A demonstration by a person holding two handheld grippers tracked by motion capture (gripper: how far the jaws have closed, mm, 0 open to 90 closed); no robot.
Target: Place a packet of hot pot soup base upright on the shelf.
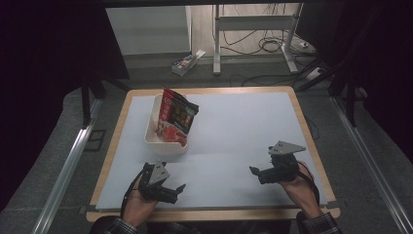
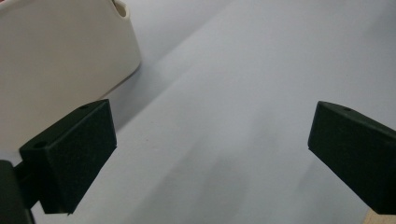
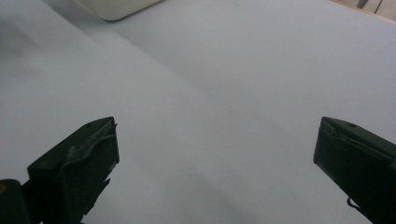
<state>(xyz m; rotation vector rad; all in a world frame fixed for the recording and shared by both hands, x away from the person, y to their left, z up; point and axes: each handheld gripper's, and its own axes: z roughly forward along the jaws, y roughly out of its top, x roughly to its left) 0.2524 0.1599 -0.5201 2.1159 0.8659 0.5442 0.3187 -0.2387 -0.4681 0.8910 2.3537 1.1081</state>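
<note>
A white bin (image 1: 155, 134) stands on the left half of the pale blue mat (image 1: 234, 126), and a red snack bag (image 1: 175, 117) leans upright inside it. My left gripper (image 1: 176, 191) rests near the front edge, just in front of the bin, open and holding nothing. In the left gripper view its jaws stand wide apart over bare mat, with the bin's wall (image 2: 60, 60) at the upper left. My right gripper (image 1: 256, 171) sits at the front right, open and empty. The bin's corner (image 3: 119, 7) shows at the top of the right gripper view.
The mat lies on a wooden table (image 1: 311, 146) with a raised rim. Beyond the far edge stand a desk frame (image 1: 253, 29), cables (image 1: 268, 46) and a small box (image 1: 187, 62) on the floor. Dark curtains close off both sides.
</note>
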